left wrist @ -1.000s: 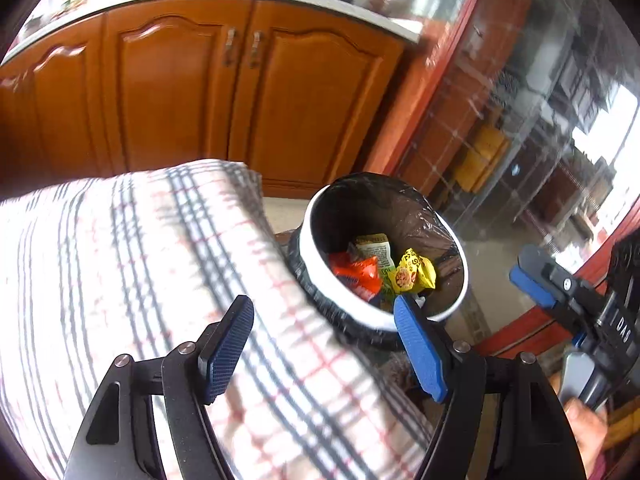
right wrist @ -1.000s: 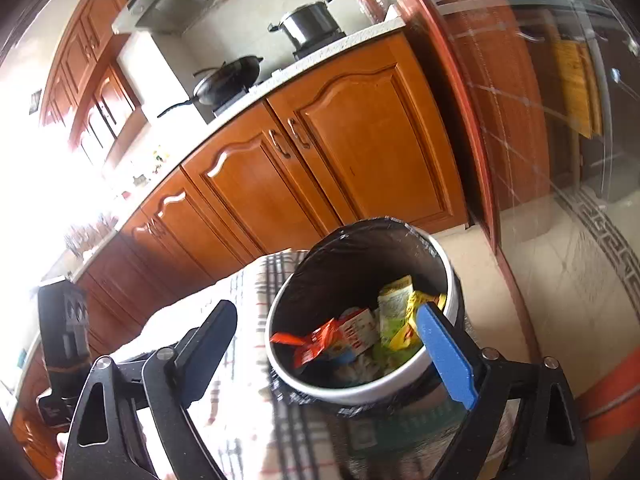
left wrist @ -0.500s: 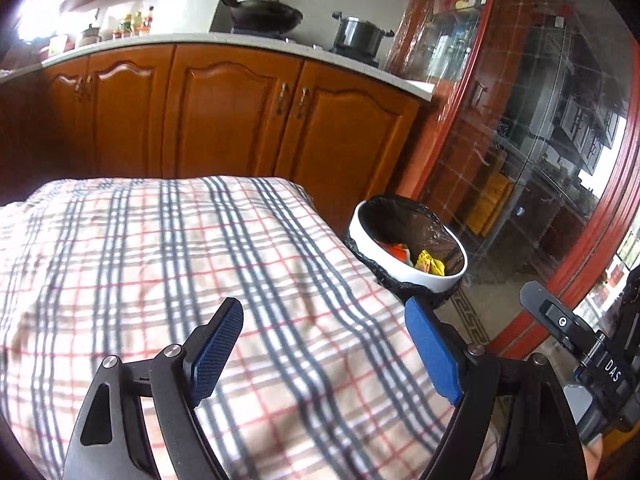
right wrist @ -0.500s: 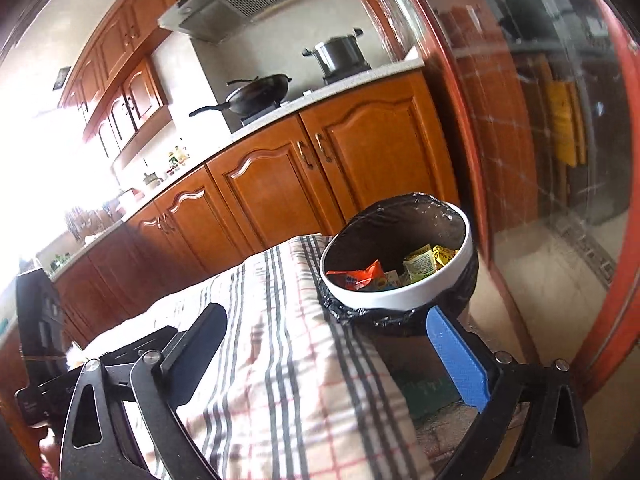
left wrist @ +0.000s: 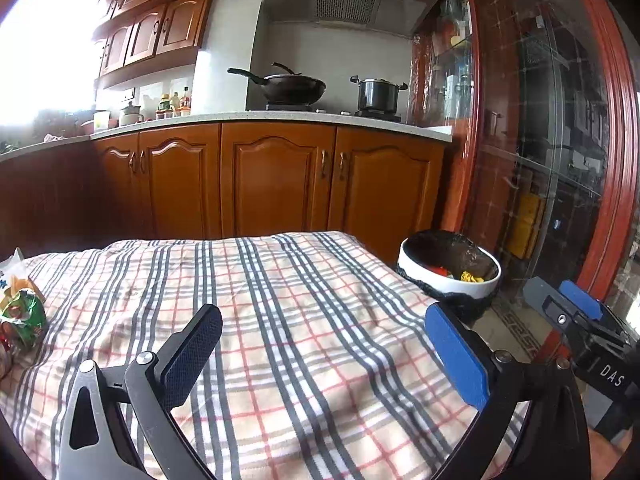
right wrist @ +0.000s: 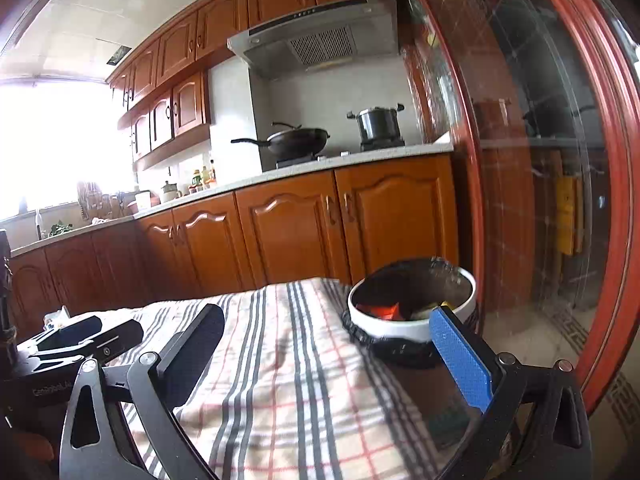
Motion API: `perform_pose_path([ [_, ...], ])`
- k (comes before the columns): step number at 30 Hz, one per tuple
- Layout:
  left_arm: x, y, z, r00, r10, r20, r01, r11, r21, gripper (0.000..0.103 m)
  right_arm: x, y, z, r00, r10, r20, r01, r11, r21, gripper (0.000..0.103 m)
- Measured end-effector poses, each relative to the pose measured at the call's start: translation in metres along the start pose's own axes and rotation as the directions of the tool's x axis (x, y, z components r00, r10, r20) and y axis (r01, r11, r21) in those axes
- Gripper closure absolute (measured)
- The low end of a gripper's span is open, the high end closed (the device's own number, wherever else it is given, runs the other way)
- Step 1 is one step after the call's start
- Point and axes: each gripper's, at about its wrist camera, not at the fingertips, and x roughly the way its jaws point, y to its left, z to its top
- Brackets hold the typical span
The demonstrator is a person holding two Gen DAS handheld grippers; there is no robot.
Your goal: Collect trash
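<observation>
A plaid blanket [left wrist: 304, 320] of grey and red checks spreads under and ahead of both grippers, with wooden kitchen cabinets [left wrist: 276, 184] beyond its far edge. Ahead and to the right of the left gripper [left wrist: 320, 352], past the blanket's right corner, stands a white trash bin [left wrist: 448, 282] lined with a black bag, holding red and yellow wrappers [left wrist: 466, 276]. From the right gripper [right wrist: 326, 342] the same bin [right wrist: 400, 326] sits just beyond its blue right finger, the wrappers [right wrist: 380, 312] low inside. The left gripper's jaws are opening, nothing between them but bare blanket. The right gripper's jaws stand spread wide and empty, over the blanket's right edge. Far to the left of the left gripper, at the blanket's edge, lie crumpled snack packets [left wrist: 20, 312], green and orange, untouched.
</observation>
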Motion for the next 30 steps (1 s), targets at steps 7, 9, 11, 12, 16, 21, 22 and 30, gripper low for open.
perform_pose_path([
  [7, -0.001, -0.004, -0.007, 0.999, 0.041, -0.007, -0.041, 0.999, 0.010, 0.001, 0.006, 0.012, -0.020, 0.998, 0.005, -0.067, -0.008, 0.999, -0.043, 0.000],
  [9, 0.007, -0.001, -0.004, 0.999, 0.049, -0.005, -0.049, 0.999, 0.006, 0.001, 0.006, 0.011, -0.021, 0.997, 0.009, -0.074, -0.012, 0.999, -0.034, 0.000],
  [11, 0.009, 0.001, -0.004, 0.999, 0.052, -0.003, -0.052, 0.999, 0.003, 0.001, 0.007, 0.011, -0.023, 0.997, 0.004, -0.076, -0.007, 0.999, -0.034, 0.000],
  [12, 0.011, 0.003, -0.005, 0.999, 0.054, -0.004, -0.054, 0.999, 0.003, 0.001, 0.006, 0.010, -0.024, 0.997, 0.000, -0.078, -0.002, 0.999, -0.033, 0.000],
  [16, 0.016, 0.004, -0.005, 0.998, 0.058, -0.014, -0.058, 0.998, -0.001, 0.001, 0.008, 0.008, -0.027, 0.996, -0.003, -0.084, 0.001, 1.000, -0.023, 0.000],
  [21, 0.019, 0.010, -0.005, 0.998, 0.059, -0.017, -0.059, 0.998, 0.003, 0.001, 0.008, 0.006, -0.027, 0.996, 0.002, -0.093, -0.003, 1.000, -0.014, 0.000],
  [22, 0.019, 0.011, -0.006, 0.998, 0.057, -0.018, -0.057, 0.998, 0.002, 0.001, 0.008, 0.007, -0.027, 0.996, 0.005, -0.092, -0.006, 1.000, -0.014, 0.000],
  [30, 0.021, 0.015, -0.008, 0.997, 0.072, -0.010, -0.072, 0.997, 0.004, 0.001, 0.009, 0.013, -0.027, 0.995, 0.028, -0.093, -0.031, 0.999, -0.030, 0.000],
])
